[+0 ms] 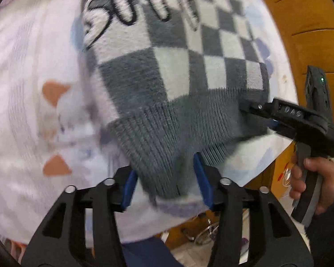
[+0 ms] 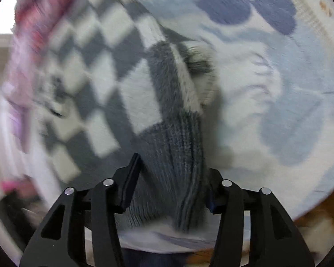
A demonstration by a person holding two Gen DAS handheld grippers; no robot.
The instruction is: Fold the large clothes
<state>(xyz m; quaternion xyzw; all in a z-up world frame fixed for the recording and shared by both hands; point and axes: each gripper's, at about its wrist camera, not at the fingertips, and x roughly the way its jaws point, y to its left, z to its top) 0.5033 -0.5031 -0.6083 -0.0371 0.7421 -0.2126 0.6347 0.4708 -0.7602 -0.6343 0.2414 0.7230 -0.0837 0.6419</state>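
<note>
A grey-and-white checkered sweater [image 1: 167, 62] with white script lettering across it is spread on a pale bedsheet [image 1: 29, 71] printed with blue and orange shapes. Its ribbed grey hem [image 1: 162, 138] is gathered between the blue-padded fingers of the left gripper [image 1: 167, 182], which are closed in against the knit on both sides. The right gripper [image 1: 256, 109], held by a hand [image 1: 311, 178], is seen pinching the hem's far corner in the left wrist view. In the right wrist view, the bunched ribbing [image 2: 173, 166] is clamped between the right gripper's fingers [image 2: 127, 182]. A wooden bed frame [image 1: 305, 22] is visible beyond the sheet's edge.
</note>
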